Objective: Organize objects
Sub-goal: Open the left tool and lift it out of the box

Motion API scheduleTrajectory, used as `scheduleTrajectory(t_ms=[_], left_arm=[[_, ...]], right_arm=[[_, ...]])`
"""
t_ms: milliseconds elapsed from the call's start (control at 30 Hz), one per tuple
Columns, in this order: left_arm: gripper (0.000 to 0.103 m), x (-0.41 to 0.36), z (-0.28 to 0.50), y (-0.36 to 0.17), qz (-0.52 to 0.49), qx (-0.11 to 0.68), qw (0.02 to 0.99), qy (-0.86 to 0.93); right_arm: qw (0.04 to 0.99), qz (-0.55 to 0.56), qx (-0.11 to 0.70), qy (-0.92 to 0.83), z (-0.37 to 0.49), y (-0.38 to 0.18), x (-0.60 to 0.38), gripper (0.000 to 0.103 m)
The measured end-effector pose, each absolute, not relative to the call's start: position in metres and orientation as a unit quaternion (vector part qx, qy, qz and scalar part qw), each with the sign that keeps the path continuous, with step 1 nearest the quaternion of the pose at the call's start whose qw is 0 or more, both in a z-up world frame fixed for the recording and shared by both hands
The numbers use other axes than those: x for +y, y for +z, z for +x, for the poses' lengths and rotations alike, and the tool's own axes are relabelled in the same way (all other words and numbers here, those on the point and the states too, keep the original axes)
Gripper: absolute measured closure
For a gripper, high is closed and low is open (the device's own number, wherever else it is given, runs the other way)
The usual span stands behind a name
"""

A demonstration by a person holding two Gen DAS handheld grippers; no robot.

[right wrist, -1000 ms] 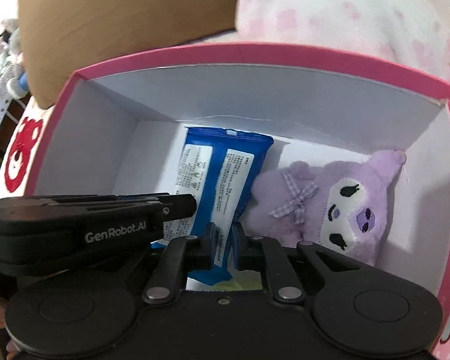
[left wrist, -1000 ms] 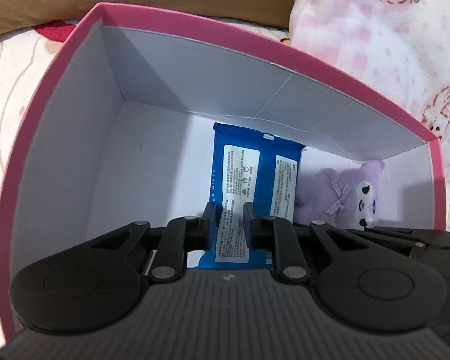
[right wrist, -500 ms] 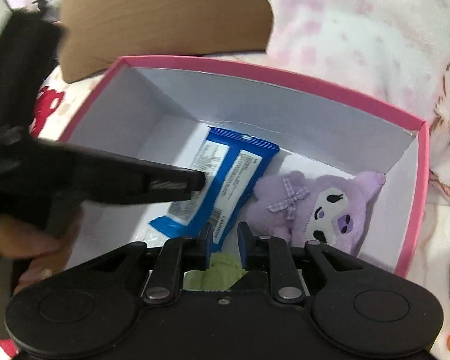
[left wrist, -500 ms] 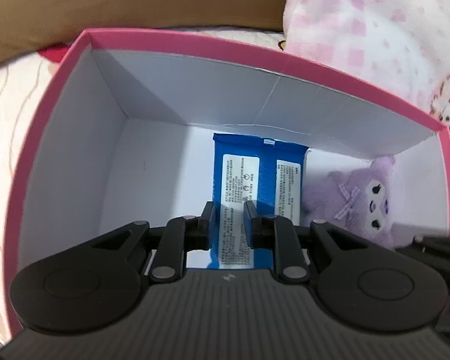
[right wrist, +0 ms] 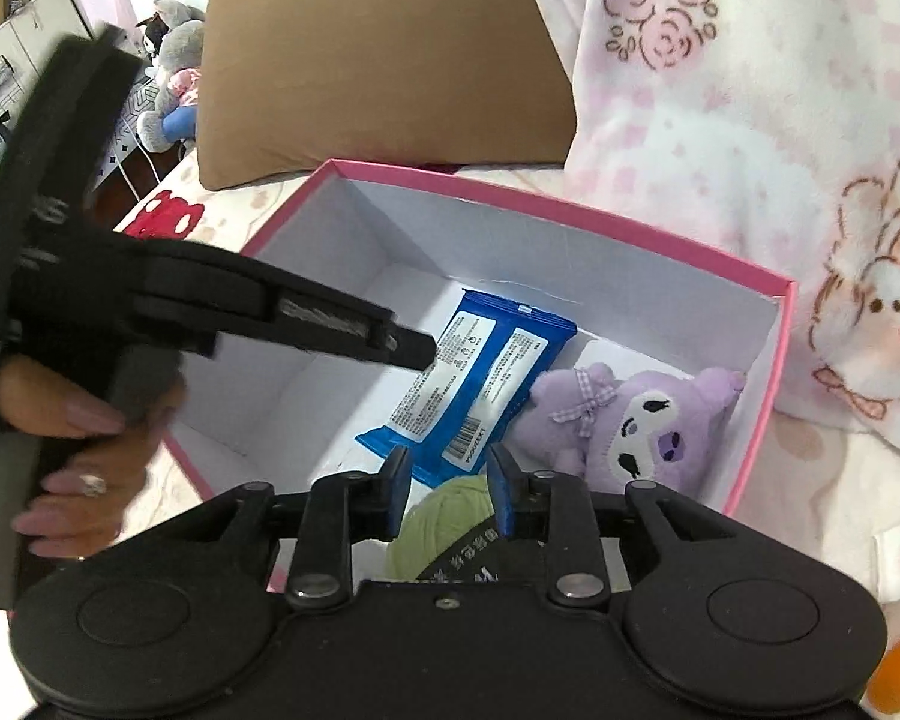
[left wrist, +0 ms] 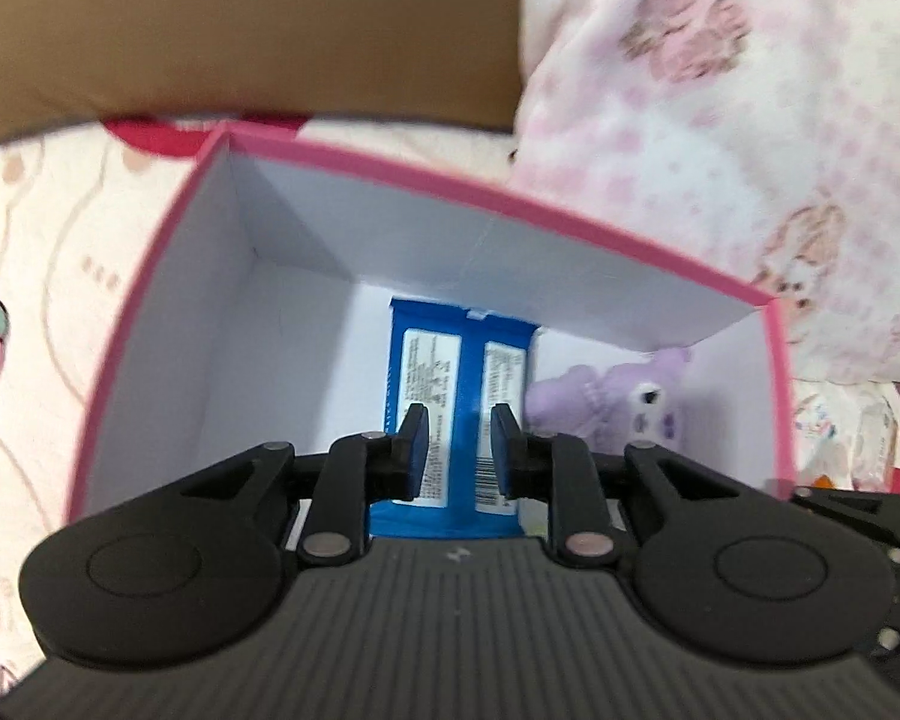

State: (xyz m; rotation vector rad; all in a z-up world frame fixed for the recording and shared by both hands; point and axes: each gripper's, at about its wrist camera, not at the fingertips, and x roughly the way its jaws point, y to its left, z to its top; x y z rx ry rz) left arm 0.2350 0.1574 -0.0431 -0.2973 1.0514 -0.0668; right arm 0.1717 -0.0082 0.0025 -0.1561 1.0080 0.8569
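Lifts both tools up and back from the pink box [right wrist: 570, 213], so that far more of its rim and of the bed [left wrist: 60, 276] around it shows than a moment ago. Has just been parting the jaws of the right hand-held gripper [right wrist: 447, 489], which now stand apart above a green yarn ball [right wrist: 444, 516]; shows the ball through the gap, lower down, with no pad plainly pressing on it. Reads as a release just made: yarn dropped off, tool backing away. Keeps the left hand-held gripper [left wrist: 455, 444] drawn together with nothing between its jaws, held in a person's hand [right wrist: 72, 438] and poised over the left part of the box. Leaves three things in the white-lined box: a blue wet-wipes pack [right wrist: 486, 372] lying flat with its label side up, near the middle and reaching toward the far wall; a purple plush toy [right wrist: 636, 426] just beside it on the right, touching its edge, face up toward the right-hand wall; and the yarn ball at the near end, apparently inside, though cannot confirm, with the near wall hidden behind the tool. Leaves the left part of the floor bare. Suggests this placement is done and another loose item comes next.
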Motion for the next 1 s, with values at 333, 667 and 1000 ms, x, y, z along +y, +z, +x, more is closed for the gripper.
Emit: scheduleTrajectory(t_ms=[333,667,1000], left_arm=[[0.052,0.108,0.212,0.007,-0.092,0.526,0.844,-0.053],[0.035,0.103,0.147,0.048,-0.093,0.544,0.833,-0.024],[0.029,0.085,0.094,0.072,-0.080,0.545,0.831,-0.085]], right_arm=[[0.791,-0.097,0.460,0.390,0.148,0.037,-0.035,0.055],[0.795,-0.092,0.473,0.369,0.120,0.073,-0.075,0.038],[0.800,-0.098,0.467,0.363,0.083,0.096,-0.105,0.036]])
